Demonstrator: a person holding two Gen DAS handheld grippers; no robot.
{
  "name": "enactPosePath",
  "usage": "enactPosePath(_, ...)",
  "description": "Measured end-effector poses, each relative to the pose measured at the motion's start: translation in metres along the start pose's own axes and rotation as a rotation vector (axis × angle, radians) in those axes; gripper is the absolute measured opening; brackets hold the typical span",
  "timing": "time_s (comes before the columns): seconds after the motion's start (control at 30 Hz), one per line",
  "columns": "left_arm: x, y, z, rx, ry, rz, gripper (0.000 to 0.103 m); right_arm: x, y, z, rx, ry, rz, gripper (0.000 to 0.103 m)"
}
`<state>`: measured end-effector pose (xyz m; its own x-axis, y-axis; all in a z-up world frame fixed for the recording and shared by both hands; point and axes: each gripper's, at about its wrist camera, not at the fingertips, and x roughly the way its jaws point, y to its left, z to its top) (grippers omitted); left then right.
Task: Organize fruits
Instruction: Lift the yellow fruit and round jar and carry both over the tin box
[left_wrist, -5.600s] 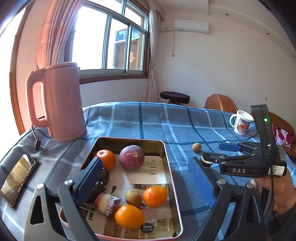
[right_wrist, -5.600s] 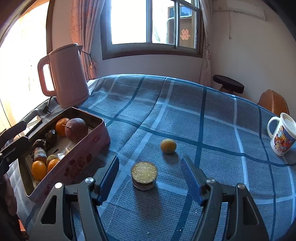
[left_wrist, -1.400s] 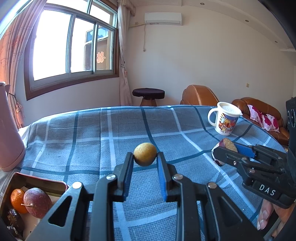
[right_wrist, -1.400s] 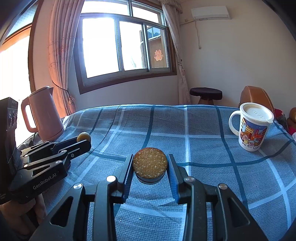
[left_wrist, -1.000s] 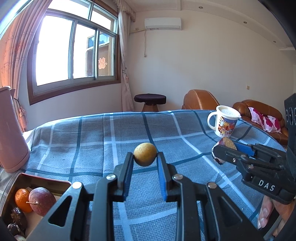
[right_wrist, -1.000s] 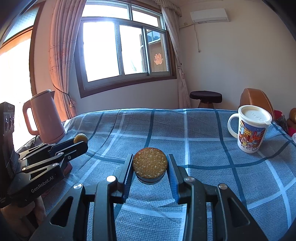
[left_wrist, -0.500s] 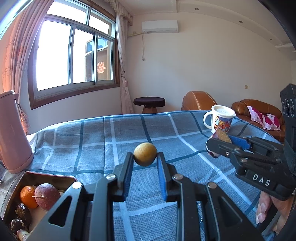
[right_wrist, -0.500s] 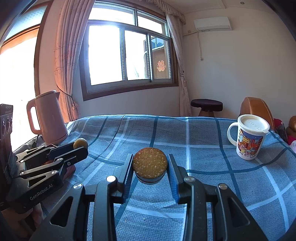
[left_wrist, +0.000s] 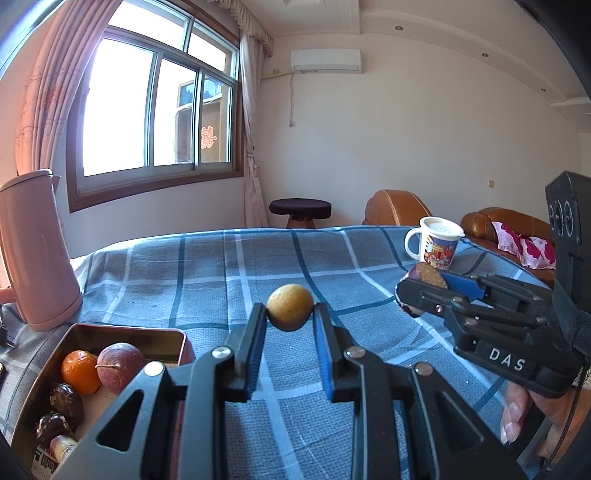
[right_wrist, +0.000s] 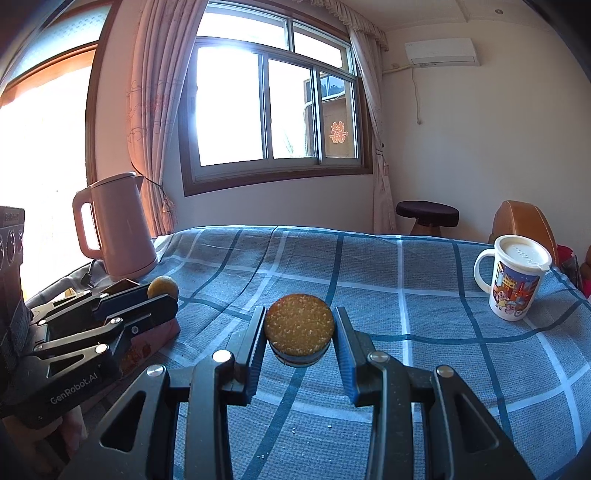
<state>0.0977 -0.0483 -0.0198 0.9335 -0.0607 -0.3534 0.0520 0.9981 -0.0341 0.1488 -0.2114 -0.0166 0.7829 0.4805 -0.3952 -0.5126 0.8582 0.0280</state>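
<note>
My left claw (left_wrist: 290, 317) is closed on a small round yellow-brown fruit (left_wrist: 290, 307), pinched between the blue pads and held up off the blue plaid tabletop (left_wrist: 207, 266). My right claw (right_wrist: 299, 332) is closed on a halved fruit (right_wrist: 299, 328), its grainy cut face turned toward the camera and its dark rind below, also lifted off the cloth. In the left wrist view the right claw shows at the right edge, with the halved fruit at its tip, just in front of a lidded cartoon mug (left_wrist: 436, 245) that stands farther back on the right. In the right wrist view the left claw sits at the left edge with the round fruit at its tip.

The metal tin (left_wrist: 162, 338) lies at the near left of the tabletop, below and left of my left claw. It holds an orange (left_wrist: 79, 371), a purple passion fruit (left_wrist: 120, 367) touching it, and some dark fruits (left_wrist: 66, 402) nearer me. A pink kettle (left_wrist: 33, 251) stands beyond the tin at the far left, by the window.
</note>
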Motion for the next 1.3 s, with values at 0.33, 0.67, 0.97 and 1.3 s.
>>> enactPosePath(0.33,-0.026,0.016,-0.001,0.008,-0.033,0.037,0.027,0.000,0.034,0.003,-0.033,0.008,0.049,0.037)
enactPosePath(0.67,-0.037,0.030,-0.005,0.014,-0.024,0.077,0.027,0.002,0.062,0.006,-0.069,0.015,0.083,0.037)
enactPosePath(0.97,-0.046,0.048,-0.010,-0.004,-0.019,0.109,0.027,0.006,0.083,0.011,-0.097,0.023,0.107,0.037)
enactPosePath(1.3,-0.053,0.068,-0.012,-0.019,-0.014,0.150,0.027,0.012,0.105,0.015,-0.126,0.032,0.140,0.037)
